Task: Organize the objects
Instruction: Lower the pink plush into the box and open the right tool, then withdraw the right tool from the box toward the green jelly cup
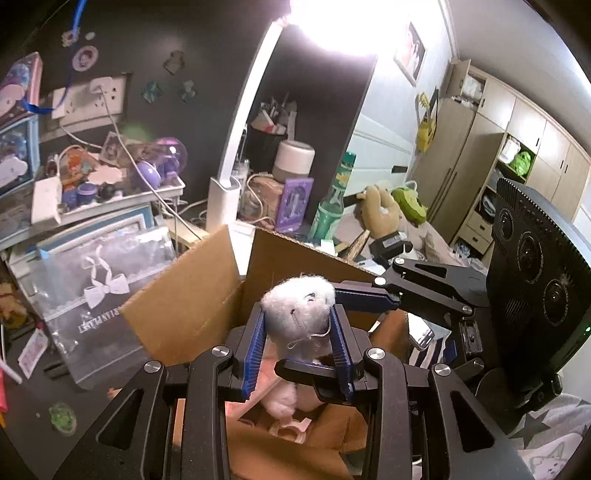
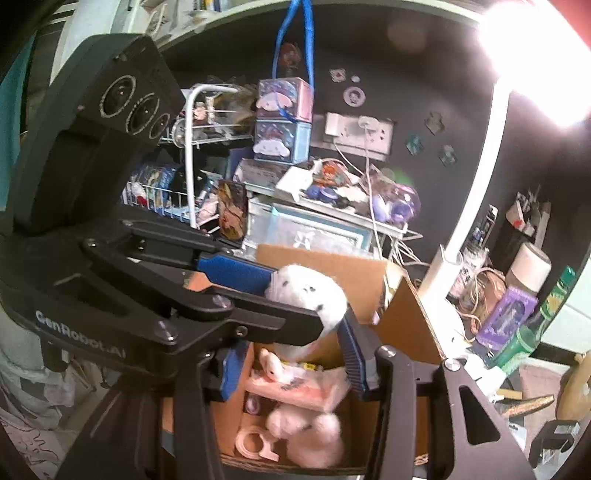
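Cluttered desk — left wrist alone shows wardrobe.

A dark wall is seen behind the cluttered bench, with a white socket panel mounted on it. A glaring lamp is carried on a curved white arm. Pale wooden wardrobes are ranged along the far side.
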A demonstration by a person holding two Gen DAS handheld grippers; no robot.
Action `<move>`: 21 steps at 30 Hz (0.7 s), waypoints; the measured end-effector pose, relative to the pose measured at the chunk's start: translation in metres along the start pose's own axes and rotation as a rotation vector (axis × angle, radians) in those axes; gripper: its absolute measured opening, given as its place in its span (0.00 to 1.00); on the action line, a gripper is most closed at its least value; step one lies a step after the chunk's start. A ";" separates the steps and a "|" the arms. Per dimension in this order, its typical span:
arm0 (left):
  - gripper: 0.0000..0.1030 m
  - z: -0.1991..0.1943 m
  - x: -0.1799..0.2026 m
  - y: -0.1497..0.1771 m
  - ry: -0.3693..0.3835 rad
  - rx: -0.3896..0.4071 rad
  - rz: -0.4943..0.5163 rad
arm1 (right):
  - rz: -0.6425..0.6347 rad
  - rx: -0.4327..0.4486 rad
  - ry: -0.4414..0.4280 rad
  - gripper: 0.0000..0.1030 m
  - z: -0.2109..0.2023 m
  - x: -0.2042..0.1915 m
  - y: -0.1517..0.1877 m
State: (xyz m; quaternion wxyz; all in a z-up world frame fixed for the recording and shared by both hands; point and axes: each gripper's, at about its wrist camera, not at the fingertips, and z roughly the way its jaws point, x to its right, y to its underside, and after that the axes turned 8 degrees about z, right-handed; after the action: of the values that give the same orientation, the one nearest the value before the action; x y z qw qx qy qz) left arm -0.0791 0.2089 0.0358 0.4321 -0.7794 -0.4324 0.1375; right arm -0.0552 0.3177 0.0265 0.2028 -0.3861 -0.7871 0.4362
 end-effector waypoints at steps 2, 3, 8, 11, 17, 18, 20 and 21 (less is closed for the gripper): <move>0.57 0.005 0.001 0.000 -0.025 -0.022 0.004 | 0.008 -0.010 0.010 0.55 0.002 0.005 0.002; 0.74 0.007 0.001 0.000 -0.043 -0.029 0.007 | 0.011 -0.010 0.019 0.71 0.002 0.008 0.004; 0.84 0.004 -0.001 0.001 -0.052 -0.036 0.015 | 0.009 0.008 0.055 0.96 0.002 0.014 0.005; 0.87 0.000 -0.003 0.002 -0.063 -0.031 0.020 | 0.010 -0.002 0.051 0.98 0.003 0.016 0.006; 0.89 -0.011 -0.006 0.005 -0.077 -0.025 0.024 | 0.018 -0.023 0.041 0.99 0.006 0.017 0.008; 0.89 -0.012 -0.006 0.006 -0.079 -0.024 0.025 | 0.019 -0.024 0.040 0.99 0.006 0.017 0.008; 0.89 -0.015 -0.007 0.008 -0.079 -0.020 0.024 | 0.020 -0.027 0.040 0.99 0.006 0.016 0.007; 0.89 -0.017 -0.008 0.009 -0.080 -0.018 0.025 | 0.019 -0.026 0.040 0.99 0.006 0.017 0.007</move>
State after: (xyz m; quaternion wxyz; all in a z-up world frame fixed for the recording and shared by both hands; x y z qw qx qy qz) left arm -0.0684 0.1910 0.0377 0.4055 -0.7825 -0.4409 0.1700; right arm -0.0661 0.3302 0.0169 0.2092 -0.4050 -0.7847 0.4200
